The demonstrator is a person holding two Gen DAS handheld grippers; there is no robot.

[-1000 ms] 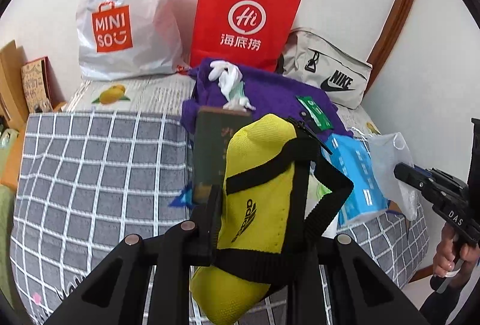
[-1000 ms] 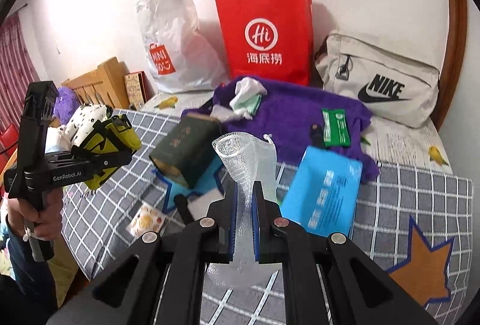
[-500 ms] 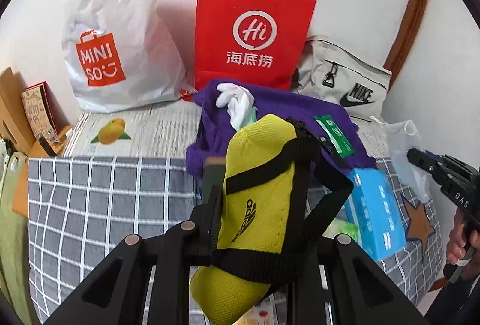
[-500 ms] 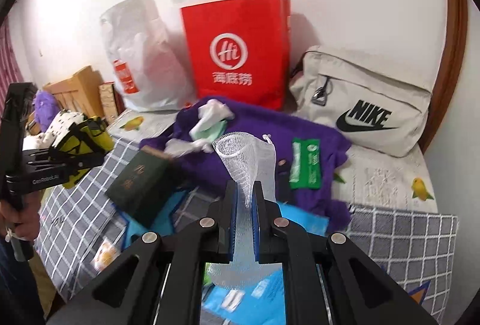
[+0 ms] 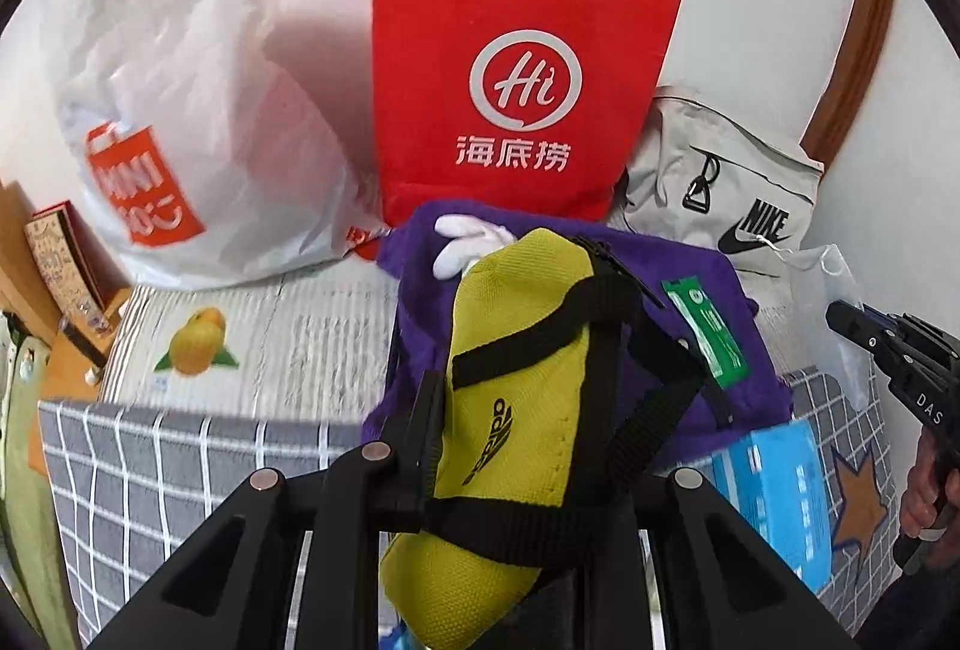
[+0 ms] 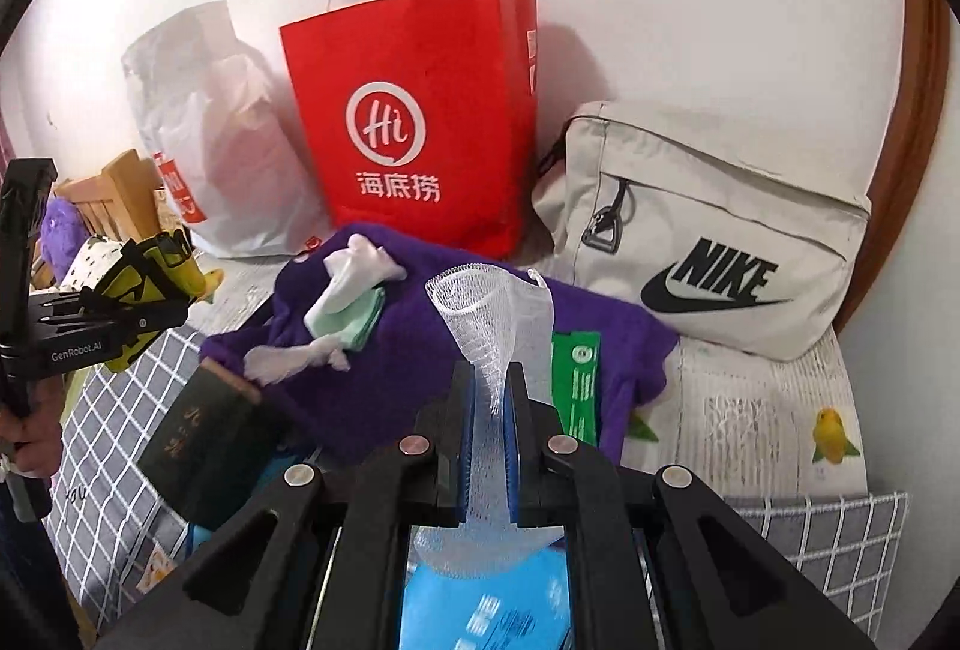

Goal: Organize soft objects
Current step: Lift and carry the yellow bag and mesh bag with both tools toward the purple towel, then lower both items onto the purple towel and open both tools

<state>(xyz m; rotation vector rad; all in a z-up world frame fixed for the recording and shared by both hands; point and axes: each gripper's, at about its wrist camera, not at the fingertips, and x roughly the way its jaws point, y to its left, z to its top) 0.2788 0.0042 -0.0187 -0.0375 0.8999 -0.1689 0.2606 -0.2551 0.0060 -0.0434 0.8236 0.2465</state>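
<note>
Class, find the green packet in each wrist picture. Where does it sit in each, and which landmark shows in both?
Left wrist: the green packet lies right of centre on the purple cloth, beside the yellow bag.
Right wrist: the packet lies centre-right, behind the white net.
Shared landmark: the red paper bag.

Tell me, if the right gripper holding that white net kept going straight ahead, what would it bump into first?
Probably the purple cloth on the bed: it lies right ahead of the right gripper, beyond the white net. The red paper bag stands farther back against the wall. Depth is hard to judge here.
</note>
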